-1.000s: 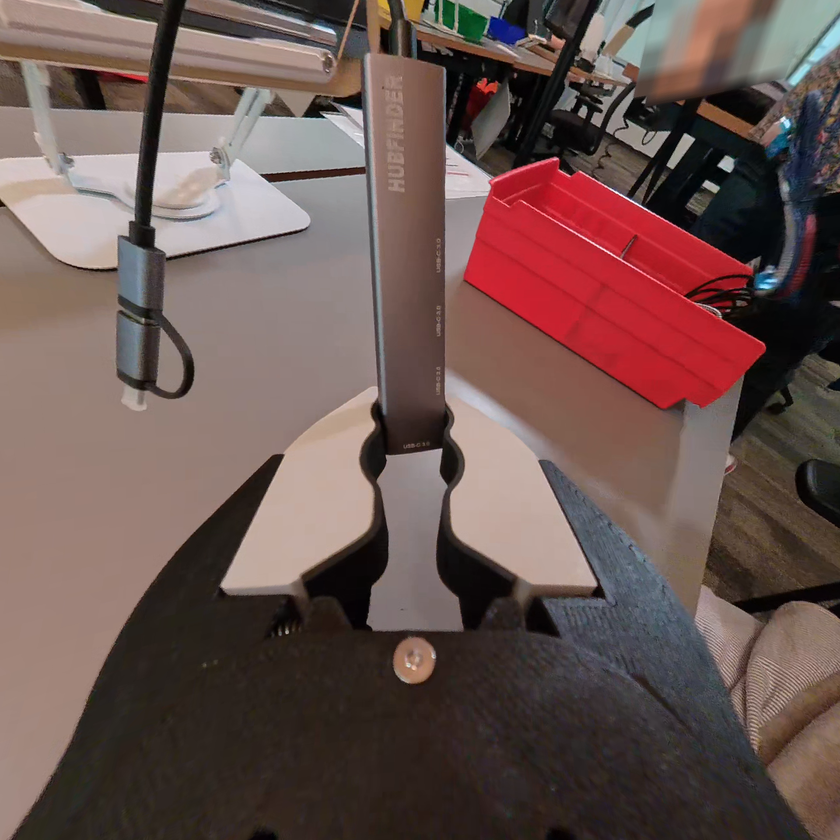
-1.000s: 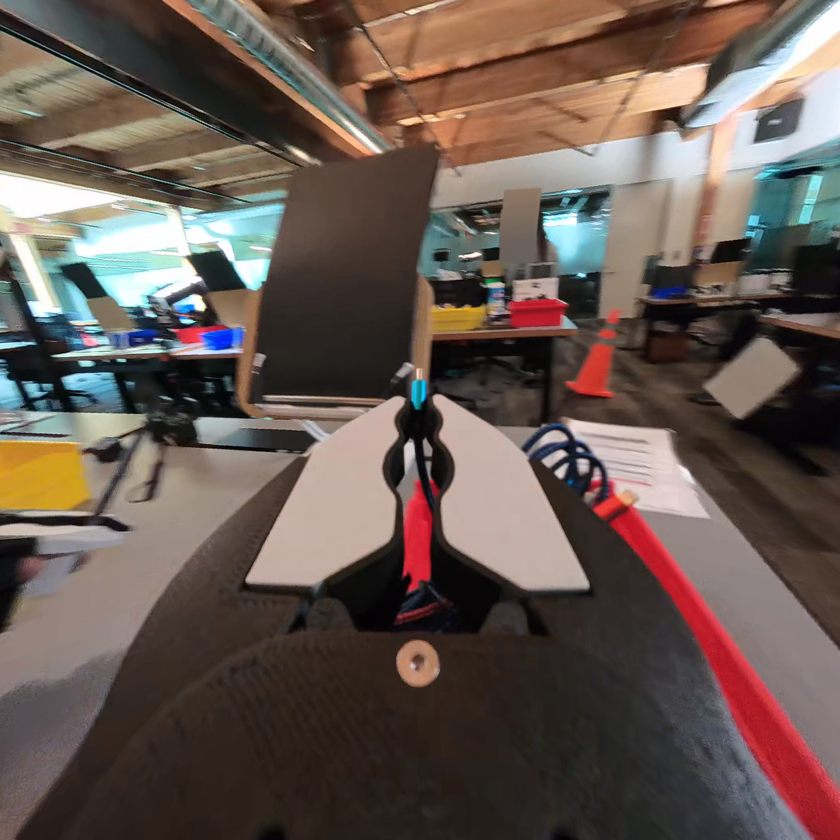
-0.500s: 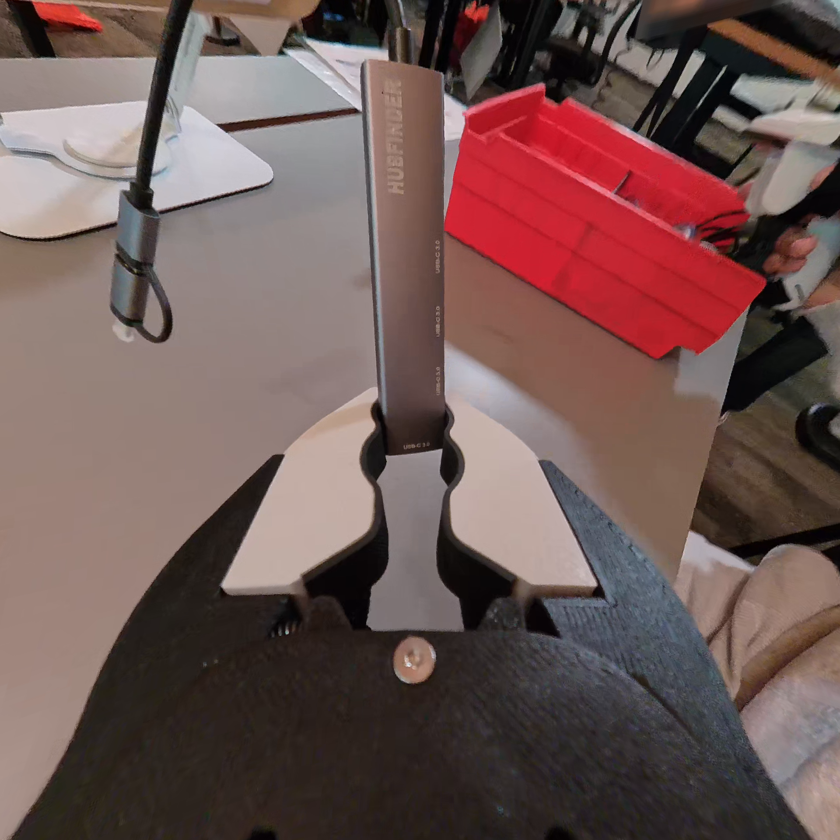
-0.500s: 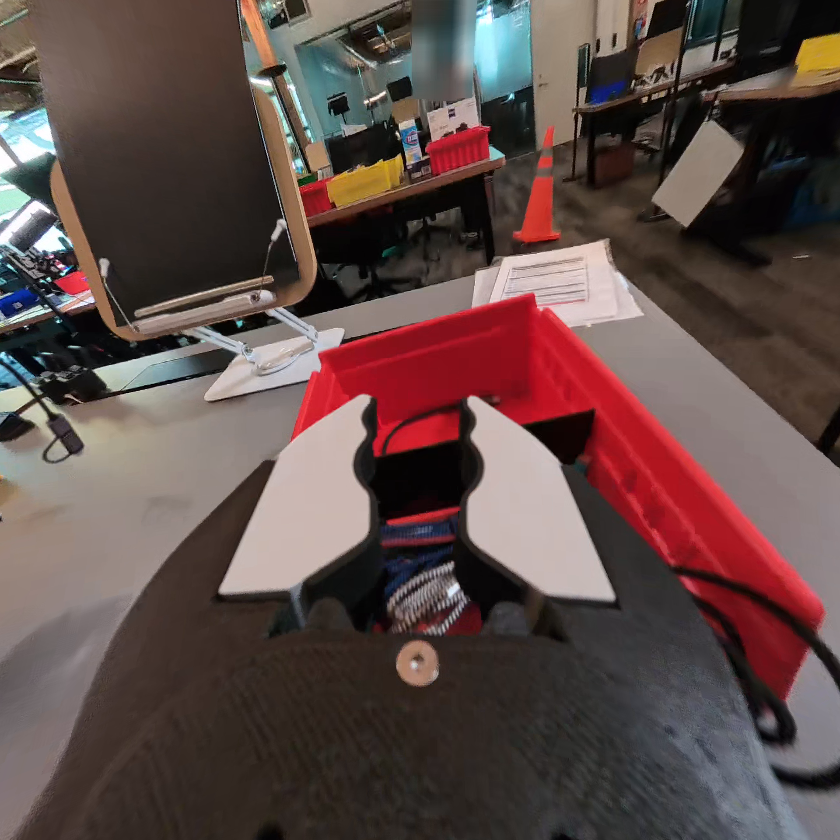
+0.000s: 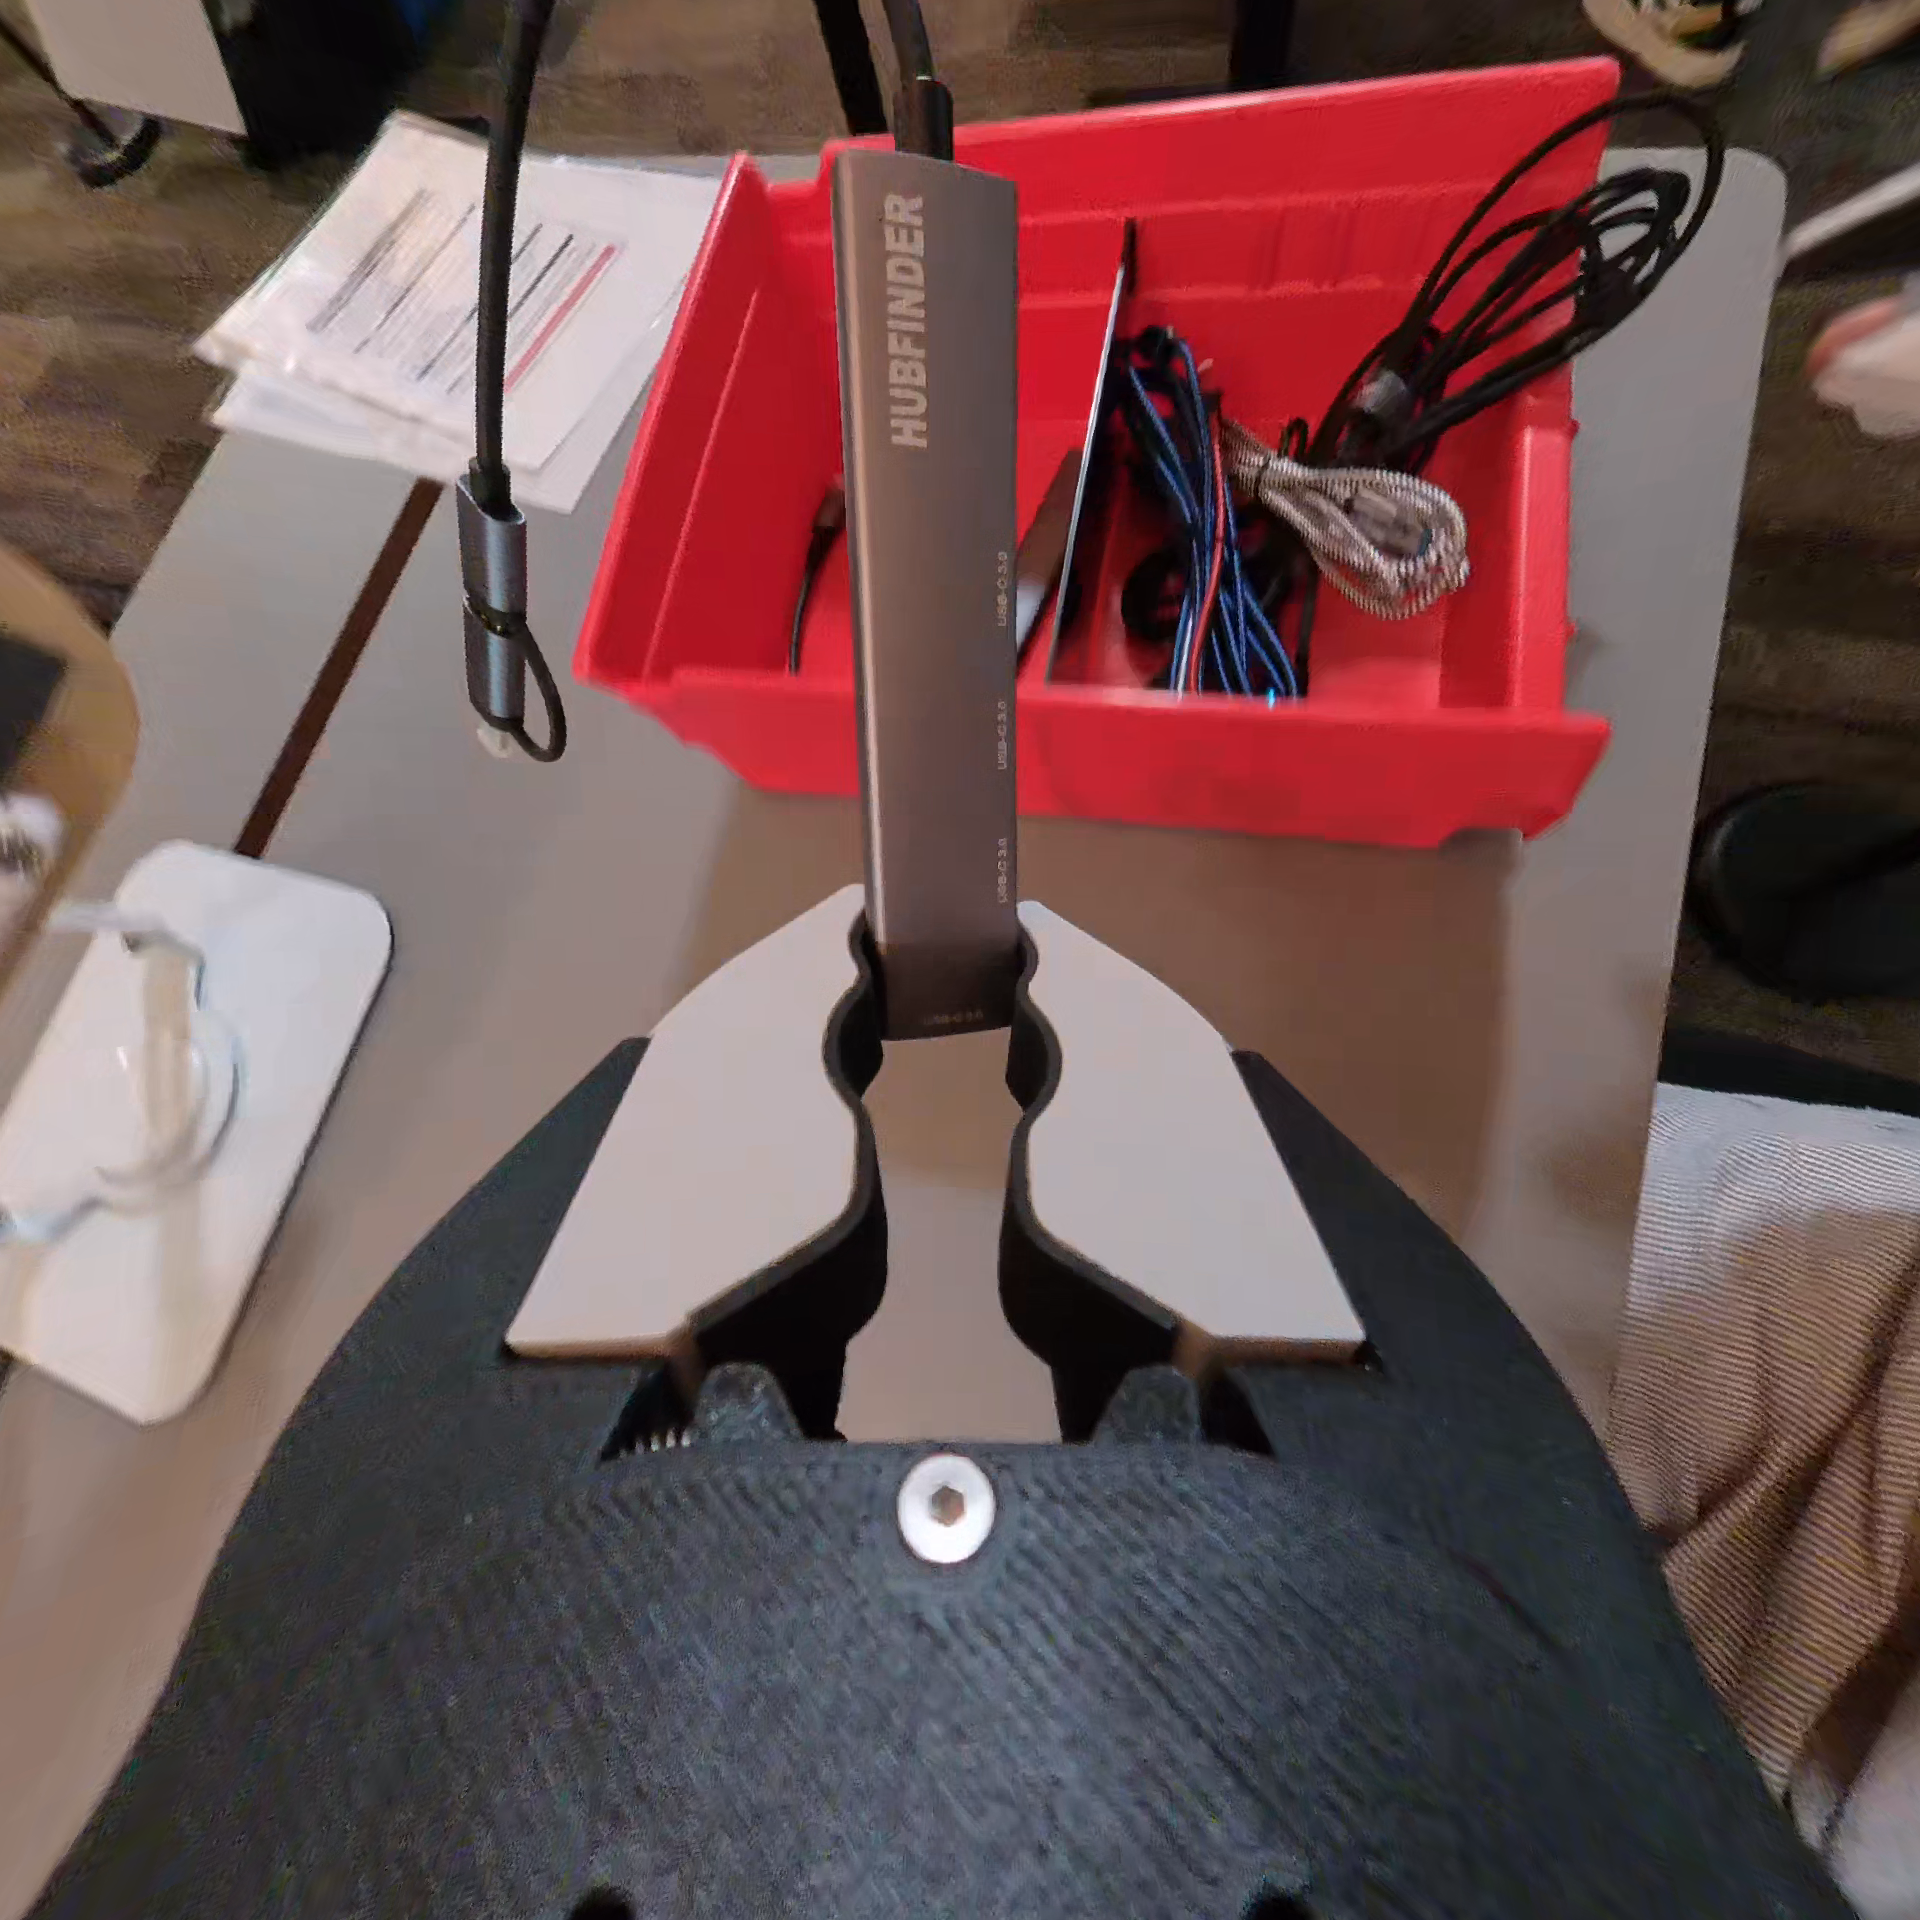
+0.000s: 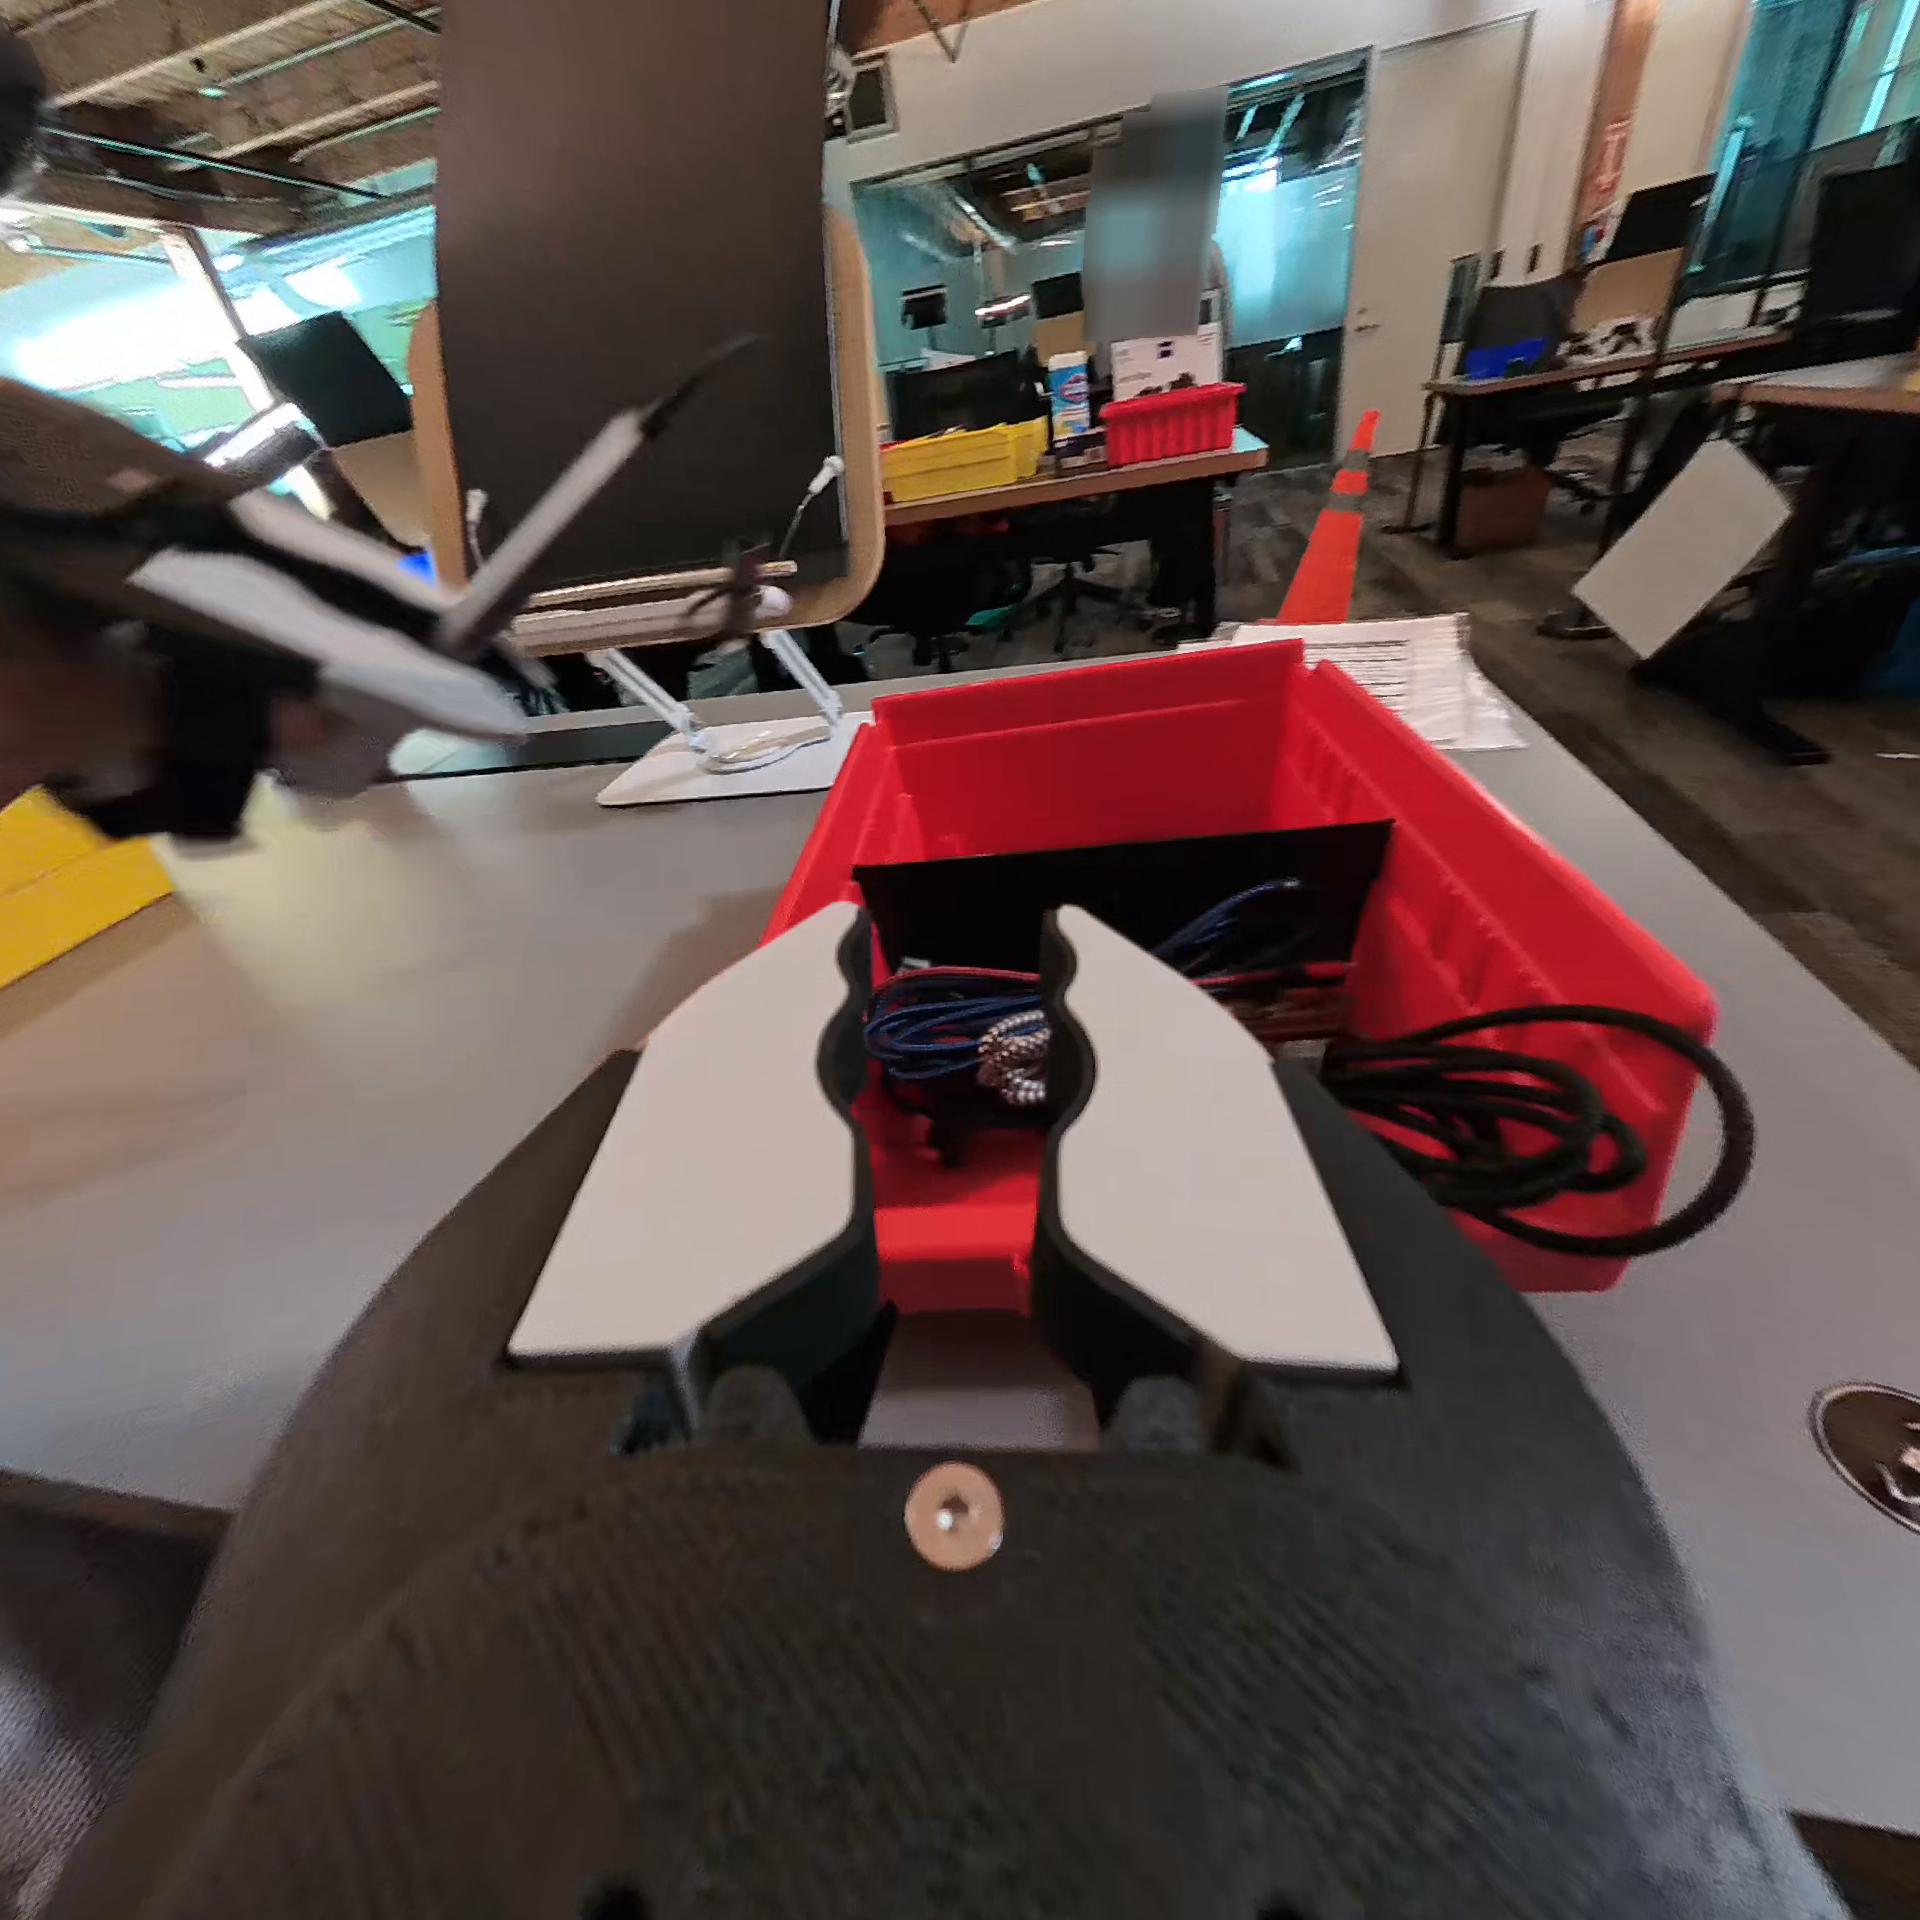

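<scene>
My left gripper [image 5: 940, 956] is shut on the lower end of a long grey USB hub [image 5: 925, 540] and holds it upright above the grey table, in front of a red bin [image 5: 1143, 758]. The hub's black cable loops over and its grey plug [image 5: 497, 582] dangles to the left. My right gripper [image 6: 951, 925] is open and empty, just over the near compartment of the red bin [image 6: 1455, 935], above a blue cable [image 6: 935, 1023] and a braided cable [image 6: 1013, 1055]. The left gripper [image 6: 468, 644] with the hub [image 6: 561, 530] also shows at the left of the right wrist view.
The bin has a black divider [image 6: 1122, 873], and a black cable coil [image 6: 1507, 1122] hangs over its right wall. A dark board on a white stand [image 6: 727, 764] stands behind. Papers [image 5: 416, 312] lie past the bin. A yellow bin [image 6: 62, 883] sits at the far left. One gripper's finger ends stand about 20 cm off the other's.
My right gripper, shut on a thin cable a second ago, opened and came down over the bin. My left gripper swung the hub toward the bin and now looks down into it.
</scene>
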`<state>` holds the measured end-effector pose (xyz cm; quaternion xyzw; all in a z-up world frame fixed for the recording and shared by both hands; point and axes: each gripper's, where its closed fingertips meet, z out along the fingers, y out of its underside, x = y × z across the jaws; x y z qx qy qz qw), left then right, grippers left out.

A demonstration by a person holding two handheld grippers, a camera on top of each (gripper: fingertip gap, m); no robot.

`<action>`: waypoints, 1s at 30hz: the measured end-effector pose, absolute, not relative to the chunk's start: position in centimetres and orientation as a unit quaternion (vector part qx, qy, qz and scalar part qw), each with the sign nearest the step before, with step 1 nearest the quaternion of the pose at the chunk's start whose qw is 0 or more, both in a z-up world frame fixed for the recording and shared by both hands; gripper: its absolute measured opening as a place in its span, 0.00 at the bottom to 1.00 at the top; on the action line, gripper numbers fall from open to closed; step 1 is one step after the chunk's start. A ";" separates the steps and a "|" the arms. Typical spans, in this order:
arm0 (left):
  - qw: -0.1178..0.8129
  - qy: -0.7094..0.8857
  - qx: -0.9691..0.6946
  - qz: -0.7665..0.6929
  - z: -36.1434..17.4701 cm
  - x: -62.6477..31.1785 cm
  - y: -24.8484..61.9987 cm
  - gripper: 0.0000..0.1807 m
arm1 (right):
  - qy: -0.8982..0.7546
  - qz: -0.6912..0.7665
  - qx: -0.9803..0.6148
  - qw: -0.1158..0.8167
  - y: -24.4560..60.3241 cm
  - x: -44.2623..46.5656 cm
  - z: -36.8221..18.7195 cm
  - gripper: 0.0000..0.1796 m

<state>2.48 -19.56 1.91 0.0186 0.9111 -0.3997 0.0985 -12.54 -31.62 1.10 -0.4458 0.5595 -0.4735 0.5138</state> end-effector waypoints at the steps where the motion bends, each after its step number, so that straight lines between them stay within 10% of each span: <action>1: 0.098 0.915 0.028 -0.390 2.2 2.6 -21.2 0.12 | 0.556 -0.471 -0.449 0.516 -31.5 -12.7 1.1 0.17; 16: 0.012 0.961 -0.026 -0.275 -5.1 7.4 -33.8 0.12 | 0.577 -0.509 -0.290 0.569 -39.5 -21.0 5.3 0.15; 21: -0.082 0.940 -0.083 -0.320 -3.9 6.8 -34.4 0.30 | 0.581 -0.510 -0.290 0.564 -39.6 -21.4 5.1 0.15; 30: -0.146 0.880 -0.094 -0.442 -0.2 4.2 -30.9 0.30 | 0.581 -0.509 -0.295 0.562 -39.4 -21.0 5.1 0.15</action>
